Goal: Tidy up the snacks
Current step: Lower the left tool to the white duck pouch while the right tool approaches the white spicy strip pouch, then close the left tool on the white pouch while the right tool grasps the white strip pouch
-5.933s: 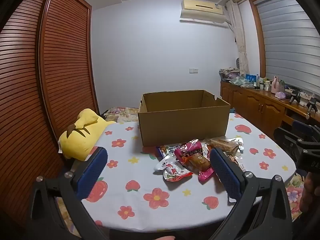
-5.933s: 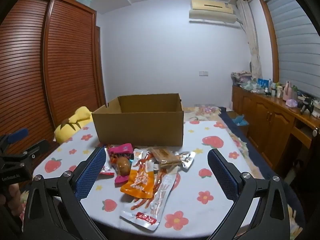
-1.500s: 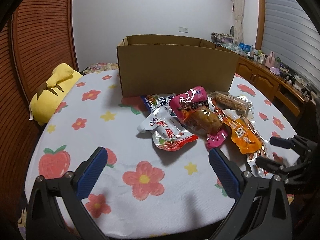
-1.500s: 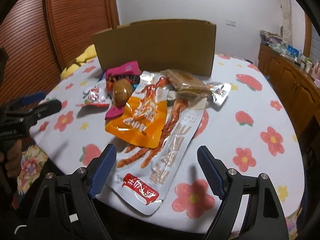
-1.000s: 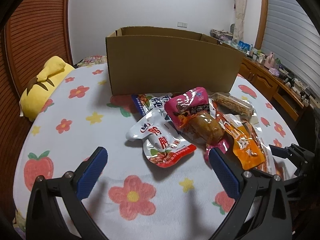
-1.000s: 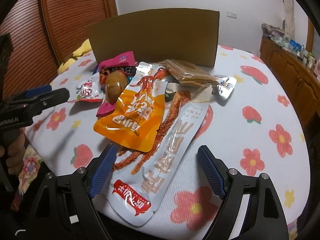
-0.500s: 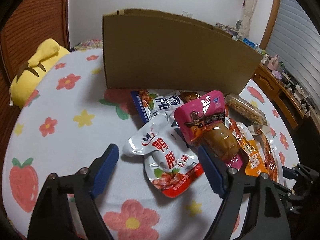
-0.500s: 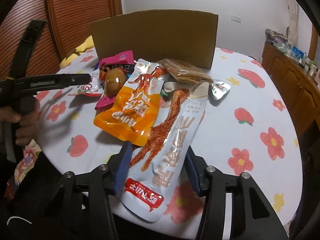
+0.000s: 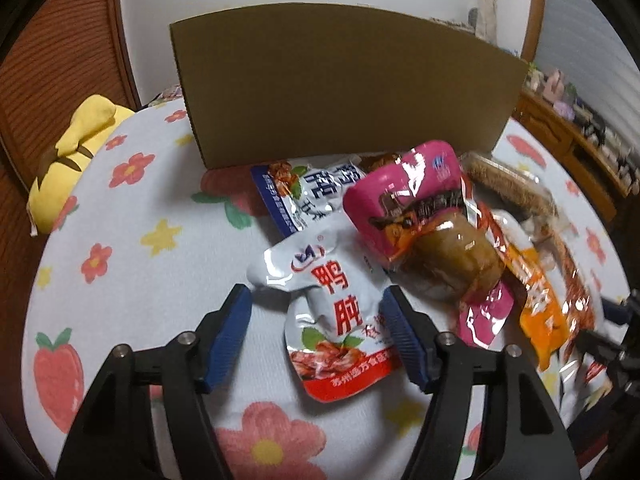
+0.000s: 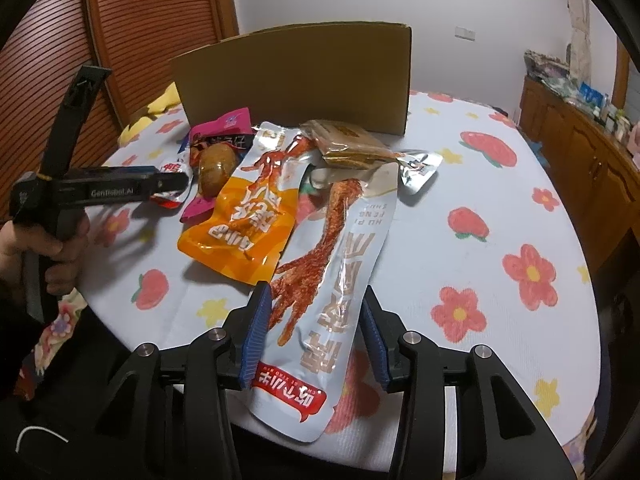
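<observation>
A pile of snack packets lies in front of a brown cardboard box. My left gripper is open, its blue pads either side of a white and red pouch. Next to that pouch lie a pink packet with a brown snack and a blue-edged white packet. My right gripper is open, its pads astride a long silver chicken-feet packet. An orange packet and a brown cake packet lie beyond it. The left gripper also shows in the right wrist view.
The round table has a white cloth with flowers and strawberries. A yellow plush toy lies at the table's left edge. A slatted wooden wardrobe stands on the left and a wooden sideboard on the right.
Both grippers have moved forward and down to the snacks and their jaws have narrowed. The left now brackets the white and red pouch, the right the long silver packet.
</observation>
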`<state>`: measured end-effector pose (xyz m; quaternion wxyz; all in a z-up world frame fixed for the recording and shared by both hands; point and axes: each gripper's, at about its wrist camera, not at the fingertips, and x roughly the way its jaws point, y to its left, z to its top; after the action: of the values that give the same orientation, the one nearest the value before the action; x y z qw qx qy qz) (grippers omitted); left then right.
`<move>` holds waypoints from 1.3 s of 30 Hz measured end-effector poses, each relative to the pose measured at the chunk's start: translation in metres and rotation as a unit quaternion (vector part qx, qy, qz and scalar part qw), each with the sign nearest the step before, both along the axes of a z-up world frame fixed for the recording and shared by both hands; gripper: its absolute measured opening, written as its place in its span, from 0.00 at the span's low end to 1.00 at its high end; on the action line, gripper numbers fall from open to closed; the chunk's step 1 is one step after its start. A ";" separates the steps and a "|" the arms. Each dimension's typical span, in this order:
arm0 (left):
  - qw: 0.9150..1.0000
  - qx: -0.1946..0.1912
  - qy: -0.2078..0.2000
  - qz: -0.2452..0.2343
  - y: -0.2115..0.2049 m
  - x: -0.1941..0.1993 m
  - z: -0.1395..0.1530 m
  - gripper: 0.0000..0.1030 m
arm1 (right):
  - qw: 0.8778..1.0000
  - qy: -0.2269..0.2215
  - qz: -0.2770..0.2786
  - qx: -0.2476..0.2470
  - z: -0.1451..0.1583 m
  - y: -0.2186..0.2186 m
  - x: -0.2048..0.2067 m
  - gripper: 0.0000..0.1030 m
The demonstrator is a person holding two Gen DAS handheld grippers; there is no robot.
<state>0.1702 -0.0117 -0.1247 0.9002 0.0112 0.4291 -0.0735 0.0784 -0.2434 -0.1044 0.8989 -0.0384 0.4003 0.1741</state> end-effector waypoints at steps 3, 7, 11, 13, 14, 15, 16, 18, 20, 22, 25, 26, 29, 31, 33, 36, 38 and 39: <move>1.000 0.005 -0.002 -0.004 0.000 -0.002 -0.001 0.69 | 1.000 -0.003 -0.003 -0.005 0.000 0.000 0.002 0.45; 1.000 0.004 -0.008 -0.012 0.001 -0.003 0.002 0.39 | 1.000 -0.007 -0.005 -0.014 0.001 0.000 0.005 0.48; 1.000 -0.009 -0.008 -0.020 0.007 -0.008 0.003 0.33 | 1.000 -0.006 -0.004 -0.012 0.002 -0.001 0.009 0.48; 1.000 -0.016 -0.009 -0.018 0.013 -0.013 0.003 0.33 | 1.000 -0.005 -0.002 -0.014 0.002 -0.002 0.011 0.49; 1.000 -0.019 -0.009 -0.018 0.015 -0.015 0.003 0.33 | 1.000 -0.005 -0.001 -0.014 0.003 -0.001 0.011 0.49; 1.000 -0.020 -0.009 -0.015 0.019 -0.018 0.003 0.33 | 1.000 -0.004 0.001 -0.014 0.003 -0.002 0.012 0.49; 1.000 -0.021 -0.009 -0.013 0.021 -0.019 0.002 0.33 | 1.000 -0.003 0.002 -0.013 0.003 -0.002 0.013 0.50; 1.000 -0.027 -0.011 -0.010 0.026 -0.023 0.003 0.32 | 1.000 -0.001 0.003 -0.006 0.002 -0.004 0.015 0.50; 0.999 -0.034 -0.012 -0.010 0.031 -0.028 0.005 0.31 | 1.000 0.001 0.002 -0.001 0.002 -0.005 0.017 0.51; 0.999 -0.037 -0.013 -0.009 0.033 -0.031 0.006 0.31 | 1.000 0.002 0.002 -0.001 0.002 -0.004 0.018 0.51; 0.999 -0.036 -0.011 -0.009 0.035 -0.032 0.006 0.31 | 1.000 0.004 0.003 -0.001 0.000 -0.003 0.021 0.51; 0.999 -0.035 -0.010 -0.009 0.035 -0.031 0.006 0.32 | 1.000 0.005 0.004 -0.001 0.000 -0.003 0.022 0.51; 1.000 -0.024 -0.007 -0.008 0.032 -0.027 0.005 0.39 | 1.000 0.008 0.006 0.000 -0.001 -0.002 0.025 0.51; 1.000 -0.017 -0.003 -0.007 0.030 -0.022 0.003 0.45 | 1.000 0.009 0.006 -0.001 -0.002 0.000 0.027 0.51; 1.000 -0.015 0.000 -0.005 0.028 -0.017 0.001 0.48 | 1.000 0.010 0.008 -0.001 -0.002 0.000 0.028 0.51; 1.000 -0.010 -0.005 -0.002 0.027 -0.014 0.001 0.48 | 1.000 0.011 0.008 0.001 -0.002 0.000 0.028 0.51; 1.000 -0.010 -0.011 -0.007 0.026 -0.016 0.000 0.39 | 1.000 0.011 0.010 0.000 -0.002 0.000 0.028 0.51; 1.000 -0.010 -0.013 -0.008 0.026 -0.017 0.000 0.38 | 1.000 0.011 0.011 0.001 -0.002 0.000 0.028 0.51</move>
<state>0.1530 0.0142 -0.1242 0.9050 0.0068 0.4168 -0.0850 0.1067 -0.2434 -0.1069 0.8926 -0.0403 0.4093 0.1847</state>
